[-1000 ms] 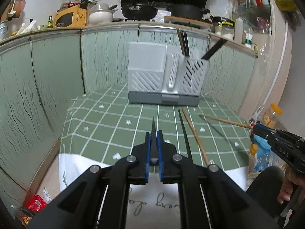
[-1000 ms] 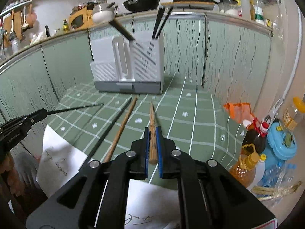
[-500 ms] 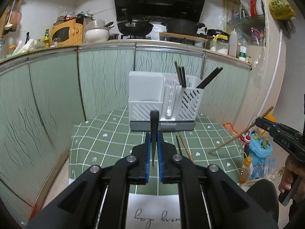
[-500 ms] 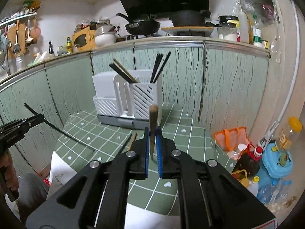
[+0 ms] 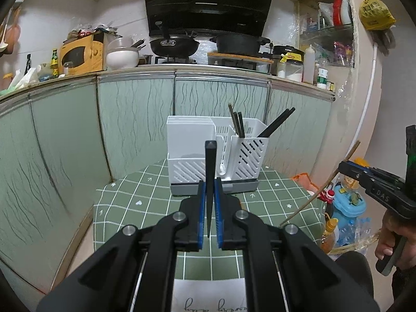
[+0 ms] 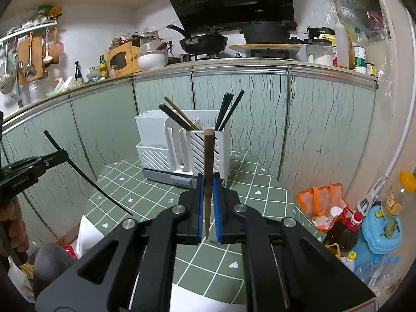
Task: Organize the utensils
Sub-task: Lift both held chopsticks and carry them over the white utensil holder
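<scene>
My left gripper [image 5: 208, 189] is shut on a black chopstick [image 5: 209, 166], held upright above the table's near part. My right gripper [image 6: 208, 184] is shut on a brown wooden chopstick [image 6: 208, 161], also upright. The white utensil holder [image 5: 215, 156] stands at the far end of the green checked table [image 5: 145, 195]; it also shows in the right wrist view [image 6: 182, 145]. Several black chopsticks [image 5: 275, 122] and a wooden one [image 6: 182, 115] stand in its slotted compartments. Each gripper shows in the other's view: the right [image 5: 345, 165] and the left [image 6: 63, 153].
Green cabinet fronts [image 5: 135, 119] wall in the table at the back and left. Bottles and a blue container [image 6: 382, 231] crowd the floor at the right, with an orange bag [image 6: 322, 197]. A white paper [image 5: 215, 299] lies at the table's near edge.
Both grippers have lifted their chopsticks off the table and tilted them upright. The view rose from the tabletop to face the holder. The two chopsticks left on the table are out of view.
</scene>
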{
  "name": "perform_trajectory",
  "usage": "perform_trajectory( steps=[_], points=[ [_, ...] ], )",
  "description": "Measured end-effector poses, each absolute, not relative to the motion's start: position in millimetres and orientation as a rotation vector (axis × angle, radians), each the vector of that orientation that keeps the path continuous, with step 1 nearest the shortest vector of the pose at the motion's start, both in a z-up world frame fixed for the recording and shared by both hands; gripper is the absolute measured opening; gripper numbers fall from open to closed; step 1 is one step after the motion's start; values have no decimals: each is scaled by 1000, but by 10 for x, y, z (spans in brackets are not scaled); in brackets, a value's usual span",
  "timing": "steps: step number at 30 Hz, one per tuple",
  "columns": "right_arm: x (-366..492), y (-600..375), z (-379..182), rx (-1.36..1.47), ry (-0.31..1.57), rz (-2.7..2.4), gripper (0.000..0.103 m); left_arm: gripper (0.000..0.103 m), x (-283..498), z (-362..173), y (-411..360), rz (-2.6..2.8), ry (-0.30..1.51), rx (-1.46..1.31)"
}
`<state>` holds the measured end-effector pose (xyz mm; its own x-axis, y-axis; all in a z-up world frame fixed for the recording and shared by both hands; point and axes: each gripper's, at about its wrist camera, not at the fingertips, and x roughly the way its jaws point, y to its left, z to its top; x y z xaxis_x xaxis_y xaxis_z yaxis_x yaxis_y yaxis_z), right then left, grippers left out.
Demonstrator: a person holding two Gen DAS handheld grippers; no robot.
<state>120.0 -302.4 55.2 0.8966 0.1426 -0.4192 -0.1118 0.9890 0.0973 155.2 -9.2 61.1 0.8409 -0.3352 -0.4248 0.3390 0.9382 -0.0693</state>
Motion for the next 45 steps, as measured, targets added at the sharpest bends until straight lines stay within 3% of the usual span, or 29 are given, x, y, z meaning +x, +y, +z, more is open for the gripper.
perform_trajectory(
  steps=[29,45],
  points=[
    [1986,-3365,1746,104,333,275,6,8,2480,1580,-682,-626,413,21],
    [2804,-3451,1999,26,328,363,6,8,3205,1933,-1070,-746,373,150]
  ],
)
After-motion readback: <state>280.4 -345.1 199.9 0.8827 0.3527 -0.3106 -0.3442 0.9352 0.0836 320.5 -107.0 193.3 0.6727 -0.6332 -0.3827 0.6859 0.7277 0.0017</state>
